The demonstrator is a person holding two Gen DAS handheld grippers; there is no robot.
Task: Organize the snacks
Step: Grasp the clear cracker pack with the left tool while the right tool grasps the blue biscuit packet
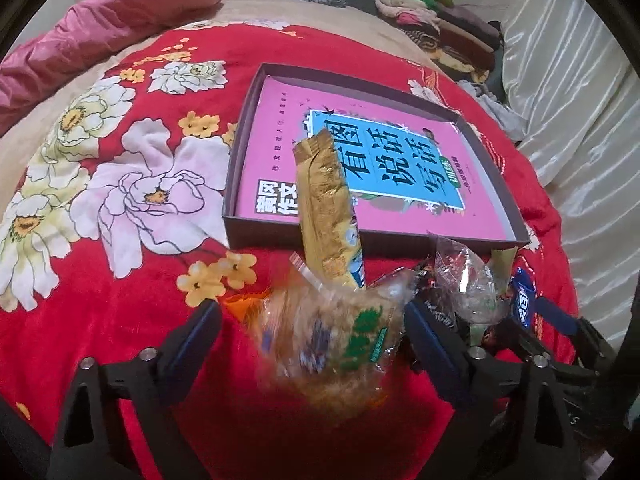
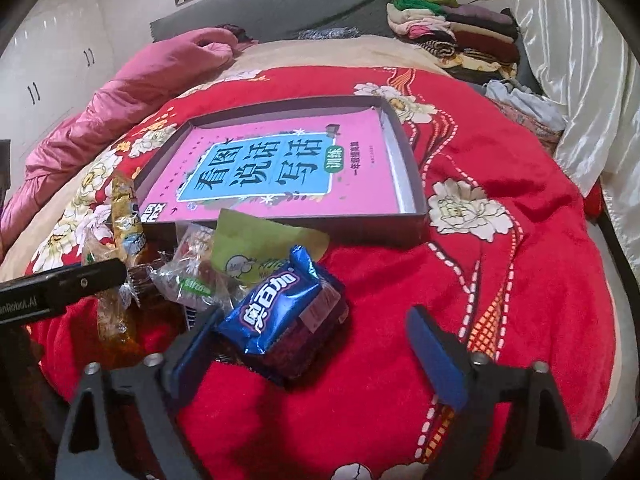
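Heap of wrapped snacks on the near part of a bed, just in front of a shallow dark cardboard box [image 2: 412,184]. Blue foil packet [image 2: 280,312] printed with white characters "奥百力", rightmost in the heap. Beside it a yellow-green pouch [image 2: 256,240] with a cartoon face, then clear wrappers [image 2: 188,280] with small green labels, unreadable. Gold foil packet [image 1: 326,200] propped over the box's near wall. Blurred clear packet of brown biscuits [image 1: 332,344] with green label, between the open jaws of the left gripper [image 1: 312,320], pads not pressing. Right gripper [image 2: 316,332] open too, blue packet against its left finger, nothing clasped. Inside the box, a pink book [image 2: 280,172] with blue panel reading "看图说话写话". Red plush blanket [image 2: 500,280] with white and pink flowers; pink quilt [image 2: 132,92] far left, folded clothes [image 2: 460,36] far right, pale curtain [image 2: 576,60] at right, white cupboards [image 2: 52,60] at left.
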